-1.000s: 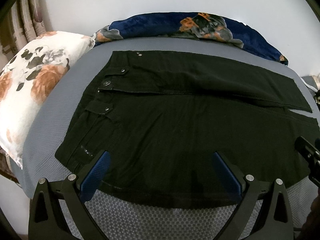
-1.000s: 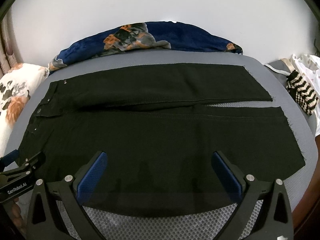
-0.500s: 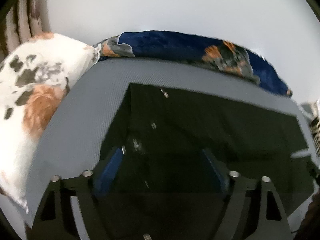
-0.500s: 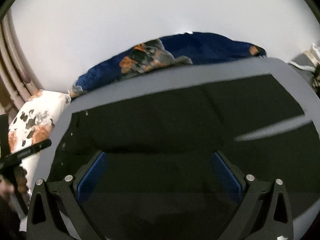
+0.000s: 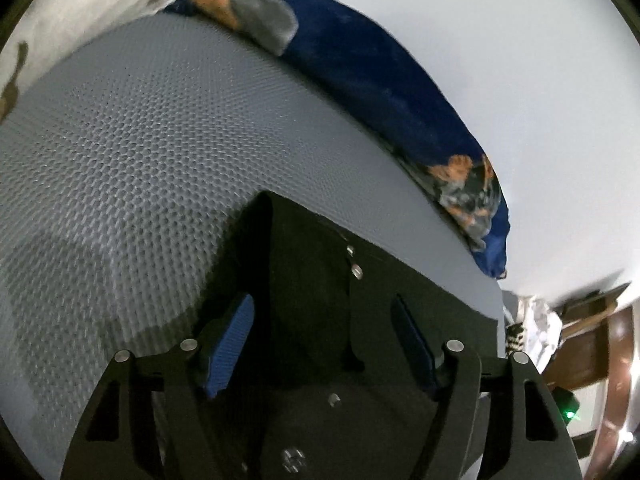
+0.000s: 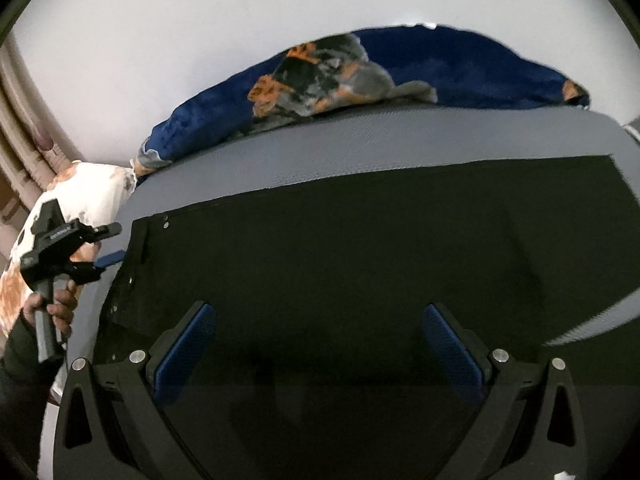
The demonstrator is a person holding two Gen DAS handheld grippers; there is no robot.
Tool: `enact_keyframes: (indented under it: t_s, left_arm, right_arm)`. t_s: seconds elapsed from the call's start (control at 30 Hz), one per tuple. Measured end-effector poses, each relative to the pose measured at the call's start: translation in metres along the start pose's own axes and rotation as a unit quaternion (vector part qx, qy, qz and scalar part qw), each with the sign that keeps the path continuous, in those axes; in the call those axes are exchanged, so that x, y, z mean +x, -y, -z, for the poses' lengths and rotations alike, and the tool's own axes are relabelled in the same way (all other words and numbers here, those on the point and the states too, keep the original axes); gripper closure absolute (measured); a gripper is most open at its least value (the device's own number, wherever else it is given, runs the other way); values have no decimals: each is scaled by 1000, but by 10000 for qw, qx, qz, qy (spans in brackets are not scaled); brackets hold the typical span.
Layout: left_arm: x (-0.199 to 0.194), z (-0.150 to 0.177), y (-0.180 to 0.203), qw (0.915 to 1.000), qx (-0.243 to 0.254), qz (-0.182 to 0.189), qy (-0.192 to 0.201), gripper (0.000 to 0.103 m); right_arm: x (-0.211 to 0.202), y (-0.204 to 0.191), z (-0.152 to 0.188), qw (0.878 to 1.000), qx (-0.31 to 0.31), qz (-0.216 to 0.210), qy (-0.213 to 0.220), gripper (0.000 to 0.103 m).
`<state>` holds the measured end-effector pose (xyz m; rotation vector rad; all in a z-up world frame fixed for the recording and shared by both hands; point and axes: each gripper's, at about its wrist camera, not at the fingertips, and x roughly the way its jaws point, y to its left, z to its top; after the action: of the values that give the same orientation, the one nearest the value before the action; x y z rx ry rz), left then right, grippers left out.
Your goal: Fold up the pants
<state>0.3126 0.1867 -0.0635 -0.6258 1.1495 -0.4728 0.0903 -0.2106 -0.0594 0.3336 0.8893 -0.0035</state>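
Note:
Black pants [image 6: 360,248] lie flat on a grey mesh-textured bed [image 6: 360,148], waist to the left, legs to the right. My left gripper [image 5: 324,316] is partly open over the waistband corner [image 5: 304,264], where metal rivets show, with the cloth between its blue pads. It also shows in the right wrist view [image 6: 110,246], at the waist edge. My right gripper [image 6: 320,328] is wide open, low over the middle of the pants, with nothing gripped.
A dark blue floral blanket [image 6: 400,76] lies along the far bed edge against a white wall. A white floral pillow [image 6: 76,192] sits at the left. A wooden piece of furniture [image 5: 592,340] and a striped cloth [image 5: 516,332] stand beyond the bed's right end.
Both grippers moved forward and down over the pants. The left swung left to the waistband corner and its jaws narrowed. The right stayed wide open.

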Motion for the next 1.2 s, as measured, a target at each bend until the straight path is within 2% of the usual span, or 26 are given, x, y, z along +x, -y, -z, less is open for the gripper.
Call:
enact_keyframes:
  t_s: [0.03, 0.13, 0.17, 0.23, 0.27, 0.47, 0.57, 0.63, 0.7, 0.87, 1.03, 1.07, 1.13, 1.2]
  left_arm:
    - [3, -3, -4, 10000, -42, 27, -46, 33]
    - [8, -11, -13, 9993, -125, 319, -162, 44]
    - [10, -13, -14, 9990, -123, 364, -226, 49]
    - [12, -15, -15, 9985, -153, 424, -308, 67]
    - [13, -16, -14, 9983, -180, 440, -335, 69]
    - [15, -20, 0, 9965, -38, 697, -457, 73]
    - [26, -23, 6, 9964, 19, 658, -531, 73]
    - [36, -26, 3, 9961, -80, 635, -600, 73]
    - [48, -29, -1, 9942, -257, 786, -694, 73]
    - [76, -36, 0, 9927, -336, 853, -780, 73]
    - [86, -41, 2, 9922, -465, 1007, -568, 74]
    - [85, -40, 4, 9933, -391, 954, -516, 76]
    - [80, -38, 14, 9961, -61, 780, -420, 95]
    - [65, -34, 25, 9955, 255, 871, -263, 95]
  right_arm:
    - [5, -1, -3, 10000, 35, -34, -31, 0]
    - [21, -8, -12, 9999, 37, -108, -90, 0]
    - [26, -11, -16, 9999, -10, -122, -90, 0]
    - [35, -19, -24, 9998, -140, -112, -83, 0]
    - [40, -24, -29, 9997, -221, -112, -71, 0]
    - [64, -42, -44, 9986, -474, -180, -125, 0]
    - [73, -47, -48, 9982, -529, -223, -184, 0]
    - [78, -48, -50, 9979, -556, -249, -198, 0]
    - [81, -48, -52, 9978, -552, -300, -219, 0]
    - [83, -43, -56, 9974, -618, -291, -218, 0]
    - [92, -34, -64, 9973, -611, -277, -292, 0]
    - [94, -33, -65, 9971, -625, -296, -317, 0]
    - [99, -30, -70, 9956, -754, -376, -413, 0]
    - [104, -28, -79, 9918, -1045, -525, -512, 0]
